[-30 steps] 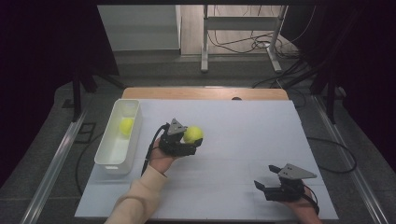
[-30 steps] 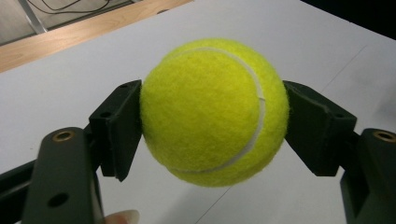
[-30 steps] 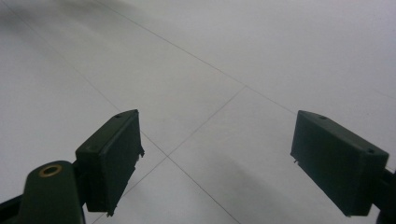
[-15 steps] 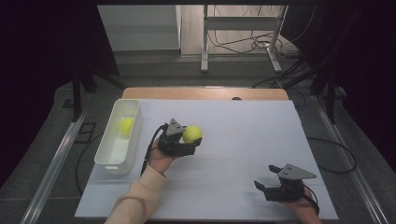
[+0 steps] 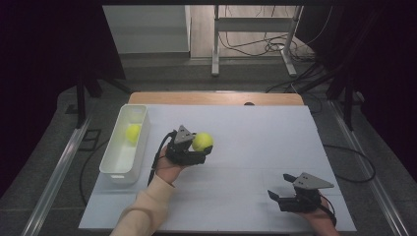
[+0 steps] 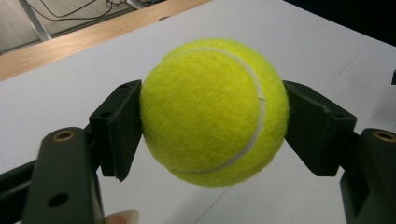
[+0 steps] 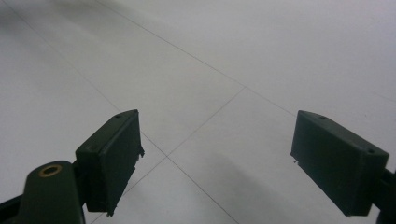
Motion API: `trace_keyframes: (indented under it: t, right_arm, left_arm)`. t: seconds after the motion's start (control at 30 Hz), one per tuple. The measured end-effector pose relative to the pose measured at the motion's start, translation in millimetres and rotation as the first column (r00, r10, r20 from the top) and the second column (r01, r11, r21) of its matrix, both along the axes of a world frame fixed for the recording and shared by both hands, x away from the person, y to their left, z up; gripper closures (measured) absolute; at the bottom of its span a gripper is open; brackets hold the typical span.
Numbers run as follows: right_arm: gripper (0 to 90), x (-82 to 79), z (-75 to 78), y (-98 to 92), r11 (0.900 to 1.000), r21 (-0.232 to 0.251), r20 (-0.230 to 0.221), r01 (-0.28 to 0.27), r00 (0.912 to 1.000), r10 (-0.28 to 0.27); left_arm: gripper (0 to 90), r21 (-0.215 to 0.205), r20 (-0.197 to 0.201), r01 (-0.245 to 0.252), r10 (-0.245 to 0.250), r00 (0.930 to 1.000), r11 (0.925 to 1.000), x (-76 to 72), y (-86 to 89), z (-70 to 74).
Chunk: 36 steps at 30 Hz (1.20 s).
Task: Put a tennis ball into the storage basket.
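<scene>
Finding one: my left gripper is clamped on a tennis ball; in the left gripper view the ball sits between both pads, each jaw pressing a flank at about mid-height, and the ball looks lifted clear of the white table top. Finding two: my right gripper rests near the table's near right corner, well apart from the ball; its jaws stand wide apart with nothing between them but bare surface.

Finding three: a white bin stands along the left edge of the table, with a second tennis ball already lying in it; I judge the held ball is bound for the same bin.

Risks, as I judge them: the contact is on a round, felted surface with flat pads, so a loosened squeeze or a sharp swing could let the ball roll out and run off the table; carrying too low could knock the bin's near wall and shift it; releasing from too high could make the ball bounce back out, or strike the ball already inside and jolt it; the cable trailing from my left gripper lies beside the bin and could snag on its rim during the swing across.
</scene>
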State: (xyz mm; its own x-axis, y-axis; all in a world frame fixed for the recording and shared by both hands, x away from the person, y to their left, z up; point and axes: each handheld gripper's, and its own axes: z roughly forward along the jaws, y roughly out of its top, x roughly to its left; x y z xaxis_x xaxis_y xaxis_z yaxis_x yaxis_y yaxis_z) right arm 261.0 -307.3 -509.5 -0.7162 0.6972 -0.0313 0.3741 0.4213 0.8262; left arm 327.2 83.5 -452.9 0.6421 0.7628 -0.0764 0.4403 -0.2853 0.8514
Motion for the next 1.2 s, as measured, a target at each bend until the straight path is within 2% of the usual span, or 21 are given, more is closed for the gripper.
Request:
trace_keyframes:
  t: [0.6,1.2]
  right_arm:
    - [16.6,-0.3,-0.5,1.4,1.000,-0.021,-0.004,-0.009,1.0000,0.009]
    - [16.6,-0.2,-0.4,1.2,1.000,-0.015,0.000,-0.014,0.9999,0.014]
  left_arm:
    - [26.3,0.017,-0.011,0.004,-0.004,0.9999,0.9998,0.6,-2.7,-4.2]
    - [26.3,0.027,-0.016,0.007,-0.006,0.9998,0.9996,0.6,-6.0,-7.3]
